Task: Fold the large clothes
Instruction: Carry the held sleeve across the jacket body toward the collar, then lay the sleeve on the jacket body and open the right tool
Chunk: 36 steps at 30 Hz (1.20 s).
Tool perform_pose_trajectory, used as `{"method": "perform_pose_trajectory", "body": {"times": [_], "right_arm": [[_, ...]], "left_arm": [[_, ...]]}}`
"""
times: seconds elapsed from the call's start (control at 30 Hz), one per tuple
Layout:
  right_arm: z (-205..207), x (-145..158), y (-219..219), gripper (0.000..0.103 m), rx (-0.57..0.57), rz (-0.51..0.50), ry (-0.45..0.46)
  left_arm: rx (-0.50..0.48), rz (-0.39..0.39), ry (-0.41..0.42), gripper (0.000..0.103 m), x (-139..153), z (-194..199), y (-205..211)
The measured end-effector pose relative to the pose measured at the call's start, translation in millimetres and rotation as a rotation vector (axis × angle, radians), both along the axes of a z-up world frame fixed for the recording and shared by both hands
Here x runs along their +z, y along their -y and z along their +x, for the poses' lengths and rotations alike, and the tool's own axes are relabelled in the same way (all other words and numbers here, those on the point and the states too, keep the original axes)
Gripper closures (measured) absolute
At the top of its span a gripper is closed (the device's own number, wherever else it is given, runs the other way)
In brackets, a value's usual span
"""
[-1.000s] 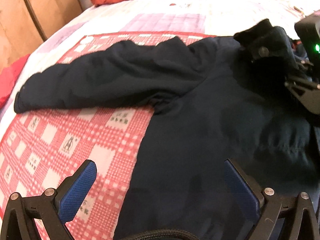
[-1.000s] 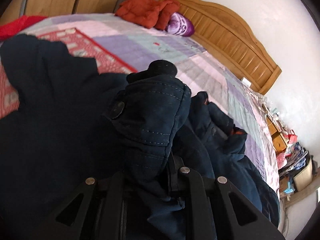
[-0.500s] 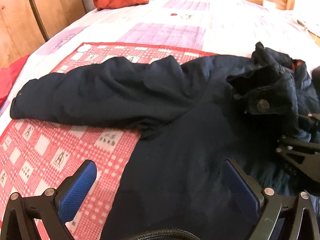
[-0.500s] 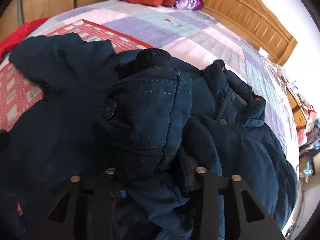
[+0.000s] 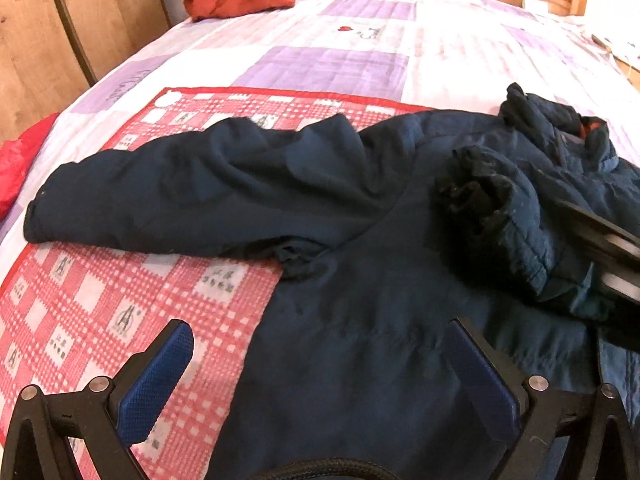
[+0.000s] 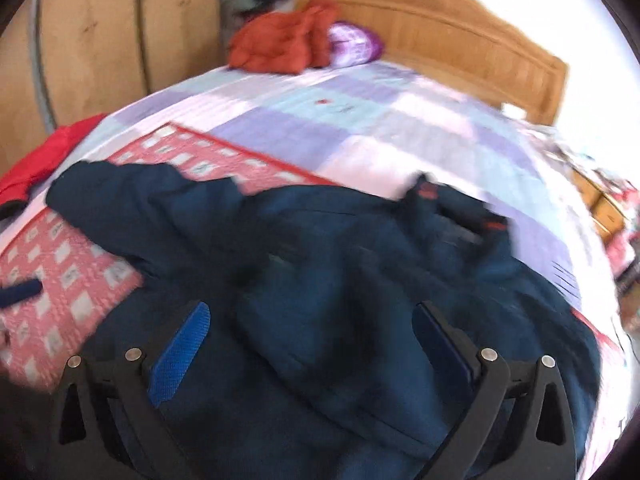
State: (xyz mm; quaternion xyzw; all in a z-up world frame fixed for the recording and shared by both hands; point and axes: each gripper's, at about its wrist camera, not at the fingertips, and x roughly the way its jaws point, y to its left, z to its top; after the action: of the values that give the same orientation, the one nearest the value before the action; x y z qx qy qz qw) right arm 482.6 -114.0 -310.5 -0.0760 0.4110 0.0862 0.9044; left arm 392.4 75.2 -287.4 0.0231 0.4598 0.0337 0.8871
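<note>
Navy jacket [image 5: 360, 320] under both wide-open, unladen tools.

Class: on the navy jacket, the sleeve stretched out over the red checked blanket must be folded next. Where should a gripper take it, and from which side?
Grip the cuff end with the open left gripper, coming from the blanket side: the sleeve lies flat with its cuff free at the far left.

The left gripper [image 5: 316, 356] and right gripper [image 6: 310, 340] both stand spread wide, blue-padded fingers [image 5: 160, 376] holding nothing between them.
</note>
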Motion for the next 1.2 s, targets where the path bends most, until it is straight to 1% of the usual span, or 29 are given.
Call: {"method": "perform_pose_trajectory", "body": {"times": [0.1, 0.23, 0.3, 0.37, 0.43, 0.47, 0.5, 0.53, 0.57, 0.6, 0.63, 0.67, 0.73, 0.77, 0.8, 0.83, 0.9, 0.97, 1.03, 1.1, 1.17, 1.2], "right_arm": [[-21.3, 2.4, 54.6, 0.000, -0.112, -0.037, -0.020], [-43.9, -13.9, 141.9, 0.000, -0.281, -0.106, -0.094], [-50.2, -18.3, 179.3, 0.000, -0.367, -0.104, -0.117], [-53.6, -21.2, 209.0, 0.000, -0.431, -0.077, -0.120], [-53.0, -28.2, 232.4, 0.000, -0.471, -0.046, -0.134], [-49.4, -37.3, 243.7, 0.000, -0.483, -0.017, -0.158], [-49.5, -43.0, 251.2, 0.000, -0.486, 0.009, -0.177], [-47.1, -51.5, 257.7, 0.000, -0.476, 0.018, -0.192], [-45.6, -59.6, 262.3, 0.000, -0.459, 0.005, -0.199], [-46.5, -64.9, 267.4, 0.000, -0.446, 0.007, -0.196], [-47.4, -66.8, 270.1, 0.000, -0.443, 0.020, -0.190], [-50.9, -67.3, 277.3, 0.000, -0.452, 0.039, -0.180], [-59.7, -65.5, 289.8, 0.000, -0.486, 0.055, -0.179], [-64.4, -60.8, 292.0, 0.000, -0.492, 0.048, -0.174], [-68.1, -52.8, 290.9, 0.000, -0.482, 0.025, -0.151], [-69.6, -43.6, 287.1, 0.000, -0.457, 0.004, -0.121], [-66.8, -28.7, 276.8, 0.000, -0.401, -0.014, -0.073], [-48.1, -18.5, 263.5, 0.000, -0.334, -0.029, -0.043], [-28.1, -16.0, 247.8, 0.000, -0.275, -0.033, -0.032], [-8.2, -26.5, 237.5, 0.000, -0.227, -0.064, -0.053], [4.6, -45.1, 250.1, 0.000, -0.260, -0.076, -0.107], [6.9, -54.4, 264.8, 0.000, -0.287, -0.057, -0.127]], "left_arm": [[-0.037, -0.013, -0.002, 0.000, -1.0, 12.4, 18.9], [-0.102, -0.038, -0.002, 0.000, -6.9, 33.5, 60.3], [-0.138, -0.045, -0.011, 0.000, -13.9, 45.4, 85.5], [-0.170, -0.047, -0.021, 0.000, -21.4, 56.0, 106.6], [-0.177, -0.012, -0.034, 0.000, -32.8, 70.8, 124.9], [-0.171, 0.009, -0.039, 0.000, -39.3, 77.0, 128.2], [-0.148, 0.048, -0.071, 0.000, -52.2, 87.3, 128.3], [-0.124, 0.054, -0.110, 0.000, -65.1, 95.7, 123.5], [-0.113, 0.026, -0.140, 0.000, -74.2, 101.8, 116.3], [-0.097, -0.045, -0.169, 0.000, -82.9, 107.1, 103.7], [-0.090, -0.081, -0.172, 0.000, -85.3, 108.2, 97.4], [-0.095, -0.077, -0.159, 0.000, -83.7, 106.3, 95.7], [-0.101, -0.033, -0.136, 0.000, -76.4, 99.8, 100.4], [-0.090, -0.032, -0.127, 0.000, -70.2, 97.0, 101.2], [-0.085, -0.034, -0.101, 0.000, -61.3, 93.4, 102.8], [-0.087, -0.033, -0.073, 0.000, -54.0, 90.6, 105.4], [-0.117, -0.034, 0.024, 0.000, -30.4, 84.6, 120.7], [-0.150, -0.022, 0.052, 0.000, -24.0, 88.1, 138.7], [-0.179, -0.015, 0.029, 0.000, -27.7, 97.8, 155.7], [-0.198, 0.048, 0.023, 0.000, -35.6, 104.8, 170.8], [-0.185, 0.087, -0.037, 0.000, -55.2, 117.2, 167.0], [-0.167, 0.083, -0.055, 0.000, -62.4, 120.8, 158.9]]}}
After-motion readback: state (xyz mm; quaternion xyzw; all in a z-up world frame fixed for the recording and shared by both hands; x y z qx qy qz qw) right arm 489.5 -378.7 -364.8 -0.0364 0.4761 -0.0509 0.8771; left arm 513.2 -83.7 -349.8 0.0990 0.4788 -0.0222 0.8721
